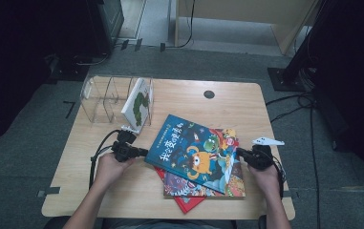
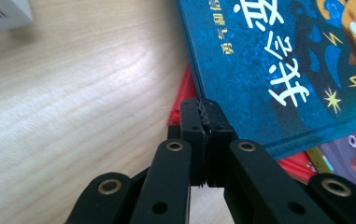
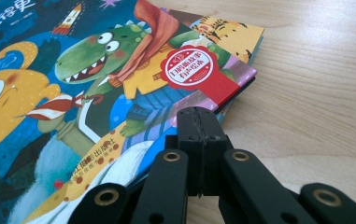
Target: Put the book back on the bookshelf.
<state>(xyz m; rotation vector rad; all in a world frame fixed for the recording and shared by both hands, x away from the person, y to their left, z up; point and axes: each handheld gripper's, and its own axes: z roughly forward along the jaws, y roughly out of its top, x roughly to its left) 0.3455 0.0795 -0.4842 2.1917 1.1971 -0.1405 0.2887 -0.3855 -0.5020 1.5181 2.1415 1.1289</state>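
1. Blue picture book (image 1: 194, 152) lying slanted on top of a stack near the middle of the desk (image 1: 98, 186), toward the front edge; glossy cover with large white Chinese characters reading 我会变, smaller yellow characters beside them too small to read, an orange monster, a green dinosaur and a rocket.
2. Red round seal on the cover in the right tongs view, white characters inside, too blurred to read with certainty.
3. Beneath it, a colourful patterned book (image 1: 232, 183) and a red book (image 1: 187, 202), the red corner poking out toward the front edge.
4. Left tongs (image 2: 206, 119) closed with toothed pads meeting and nothing between them, tips just at the blue book's left edge; contact cannot be told.
5. Right tongs (image 3: 199, 123) likewise closed and empty, tips at the stack's right edge.
6. Clear plastic divider rack (image 1: 101, 98) at the back left corner, one white-and-green book (image 1: 139, 102) leaning upright in its right-hand slot.
7. Light wood-grain desk surface, rounded corners, small dark round cap (image 1: 209, 94) near the back edge.
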